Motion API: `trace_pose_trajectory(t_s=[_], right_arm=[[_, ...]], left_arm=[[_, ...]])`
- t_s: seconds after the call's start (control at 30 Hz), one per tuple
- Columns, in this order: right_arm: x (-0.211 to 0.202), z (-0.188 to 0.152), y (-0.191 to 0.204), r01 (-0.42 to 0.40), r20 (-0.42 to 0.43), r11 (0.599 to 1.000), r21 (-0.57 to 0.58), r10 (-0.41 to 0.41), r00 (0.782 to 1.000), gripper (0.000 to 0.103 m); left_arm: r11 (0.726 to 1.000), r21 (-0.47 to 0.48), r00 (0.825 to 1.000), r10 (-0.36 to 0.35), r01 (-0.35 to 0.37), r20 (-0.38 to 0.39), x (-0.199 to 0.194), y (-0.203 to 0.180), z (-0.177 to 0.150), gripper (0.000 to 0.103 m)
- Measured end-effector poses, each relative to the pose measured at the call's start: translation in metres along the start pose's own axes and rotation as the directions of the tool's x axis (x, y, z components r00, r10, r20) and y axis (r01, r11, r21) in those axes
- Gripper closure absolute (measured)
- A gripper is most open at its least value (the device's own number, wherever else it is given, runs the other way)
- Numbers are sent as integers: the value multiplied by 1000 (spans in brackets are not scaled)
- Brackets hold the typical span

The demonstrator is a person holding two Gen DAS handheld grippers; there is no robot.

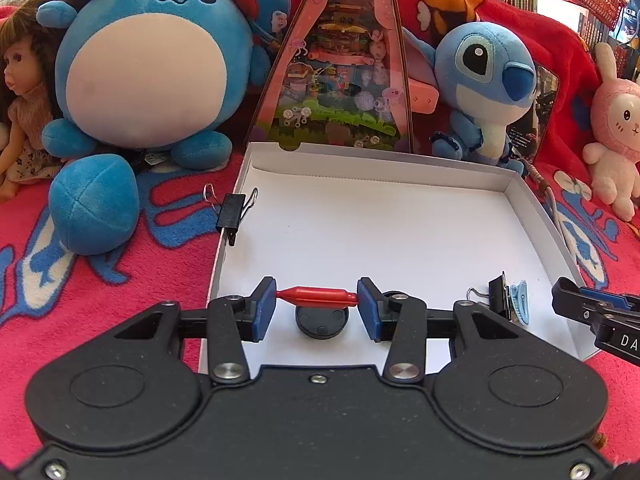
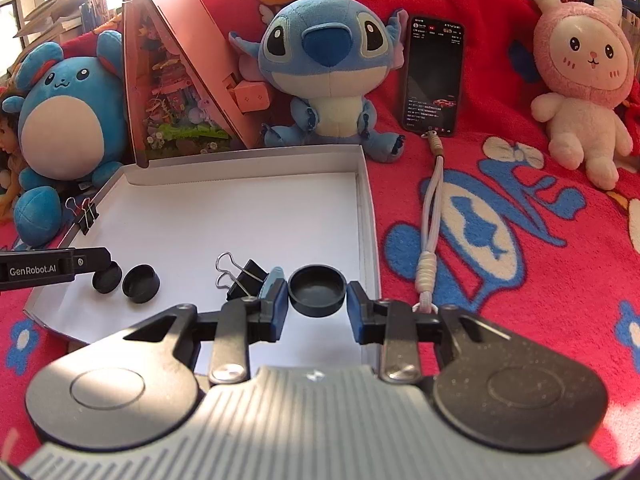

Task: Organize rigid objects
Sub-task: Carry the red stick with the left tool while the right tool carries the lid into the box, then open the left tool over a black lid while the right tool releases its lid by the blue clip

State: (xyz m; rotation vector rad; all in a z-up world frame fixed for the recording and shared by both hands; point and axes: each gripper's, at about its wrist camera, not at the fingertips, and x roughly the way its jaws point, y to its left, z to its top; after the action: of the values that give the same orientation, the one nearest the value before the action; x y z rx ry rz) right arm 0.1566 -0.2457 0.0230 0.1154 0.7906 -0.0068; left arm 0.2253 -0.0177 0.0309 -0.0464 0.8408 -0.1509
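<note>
A white shallow box (image 1: pixel 376 168) (image 2: pixel 256 160) lies on the red blanket. My left gripper (image 1: pixel 317 305) is shut on a red plastic piece (image 1: pixel 318 297), held by its two ends above a black round cap (image 1: pixel 322 322) in the box. My right gripper (image 2: pixel 317 305) is shut on a black round cap (image 2: pixel 317 290) over the box's right side. Two more black caps (image 2: pixel 141 282) (image 2: pixel 106 277) lie in the box under the left gripper's finger. A black binder clip (image 2: pixel 244 278) (image 1: pixel 500 294) and a light blue clip (image 1: pixel 520 301) (image 2: pixel 270 278) lie beside my right gripper.
Another black binder clip (image 1: pixel 232 210) (image 2: pixel 86 214) sits on the box's left wall. Plush toys, a doll (image 1: pixel 20 92), a pink triangular toy box (image 1: pixel 340 60) and a phone (image 2: pixel 434 76) with a lanyard (image 2: pixel 430 216) ring the box.
</note>
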Motion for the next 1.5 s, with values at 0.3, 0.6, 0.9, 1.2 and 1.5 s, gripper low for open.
trace_pose_trajectory(t_s=[0.3, 0.6, 0.9, 1.2, 1.5], right_arm=[[11, 2, -6, -26, -41, 998, 51, 28, 999, 66], [23, 4, -11, -45, -67, 994, 102, 52, 996, 66], [32, 4, -10, -67, -79, 989, 130, 77, 994, 65], [27, 6, -10, -77, -57, 990, 118, 84, 995, 46], [13, 7, -8, -91, -16, 992, 89, 93, 996, 36]], left_arm=[[1000, 8, 1000, 4, -3, -14, 6, -4, 0, 61], [1000, 23, 1000, 6, -5, -21, 11, -8, -3, 61], [1000, 22, 1000, 2, -1, -25, 13, -8, -3, 60], [1000, 29, 1000, 4, -4, -19, 11, -9, -4, 55], [998, 62, 999, -14, 12, 31, -8, -14, -5, 36]])
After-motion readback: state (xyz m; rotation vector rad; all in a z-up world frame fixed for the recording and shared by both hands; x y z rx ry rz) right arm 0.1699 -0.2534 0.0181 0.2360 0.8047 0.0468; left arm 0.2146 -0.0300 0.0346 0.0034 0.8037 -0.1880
